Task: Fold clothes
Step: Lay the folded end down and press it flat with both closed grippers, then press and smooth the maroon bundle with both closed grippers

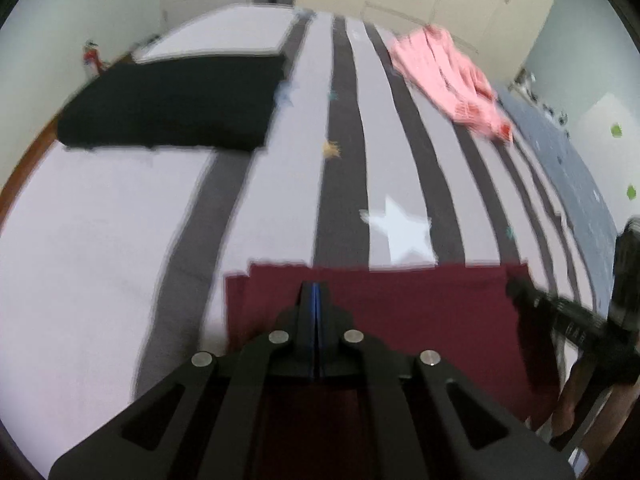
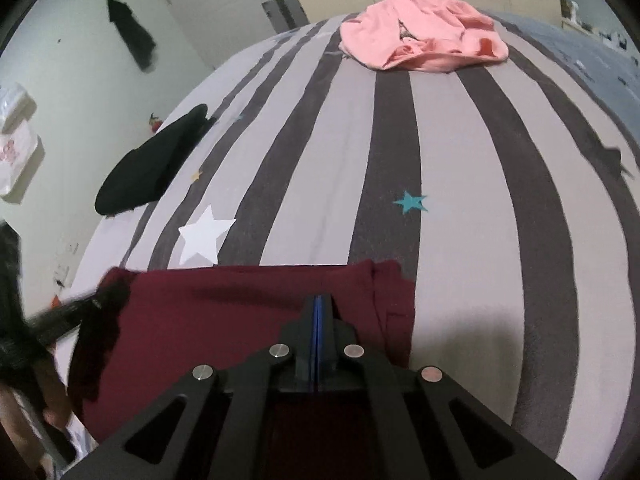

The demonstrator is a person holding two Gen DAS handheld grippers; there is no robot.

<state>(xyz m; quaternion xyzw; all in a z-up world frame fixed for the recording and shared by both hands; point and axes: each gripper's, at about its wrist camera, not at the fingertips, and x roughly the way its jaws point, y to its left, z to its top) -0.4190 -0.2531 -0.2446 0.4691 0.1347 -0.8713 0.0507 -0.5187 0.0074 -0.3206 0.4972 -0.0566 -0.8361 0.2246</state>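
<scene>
Left gripper (image 1: 316, 292) and right gripper (image 2: 318, 304), black two-finger tools with blue pads, both with jaws fully closed over the dark maroon knit garment (image 2: 240, 320), which lies at the near edge of the grey-and-charcoal striped bedspread (image 2: 472, 200). Whether cloth is pinched cannot be told. A good fold probably needs both hands moving level and together, keeping the edge straight. The left view is blurred; the garment's near part is hidden beneath the grippers.
</scene>
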